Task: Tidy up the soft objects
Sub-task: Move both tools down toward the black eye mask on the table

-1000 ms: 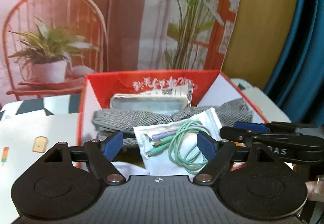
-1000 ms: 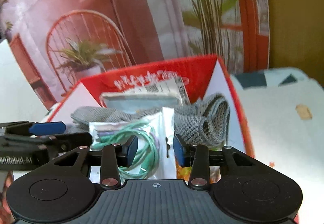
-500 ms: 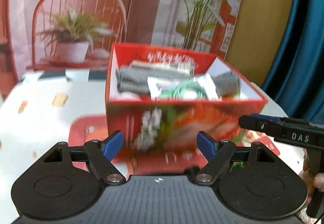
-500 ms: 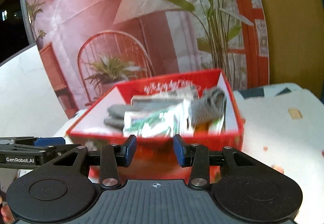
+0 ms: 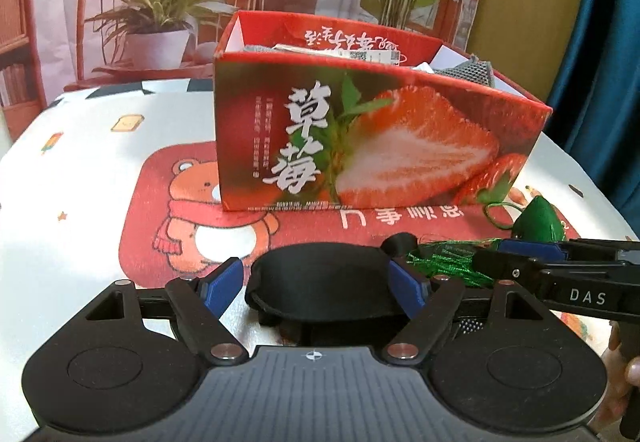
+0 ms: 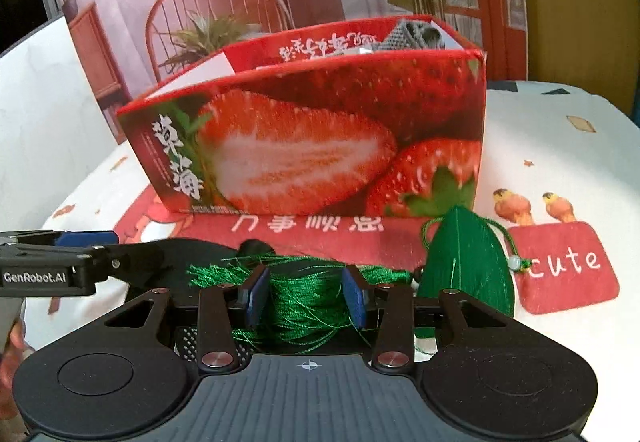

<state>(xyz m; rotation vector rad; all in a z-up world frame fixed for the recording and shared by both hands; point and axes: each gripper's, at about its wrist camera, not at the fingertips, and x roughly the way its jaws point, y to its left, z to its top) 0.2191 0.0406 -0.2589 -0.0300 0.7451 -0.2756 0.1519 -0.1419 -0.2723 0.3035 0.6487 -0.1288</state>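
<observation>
We list: left gripper (image 5: pixel 318 282), jaws apart, black mask (image 5: pixel 320 282) between them; right gripper (image 6: pixel 306 296), jaws apart around green tassel (image 6: pixel 304 298); box (image 5: pixel 376 130) beyond both, on the counter (image 5: pixel 80 170).

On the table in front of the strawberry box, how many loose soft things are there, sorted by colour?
Black: 1, the black eye mask.
Green: 1, the green leaf-shaped sachet with its green tassel, apparently tied on.
Total: 2 in front of the strawberry box. Anything inside the box is not counted.
</observation>
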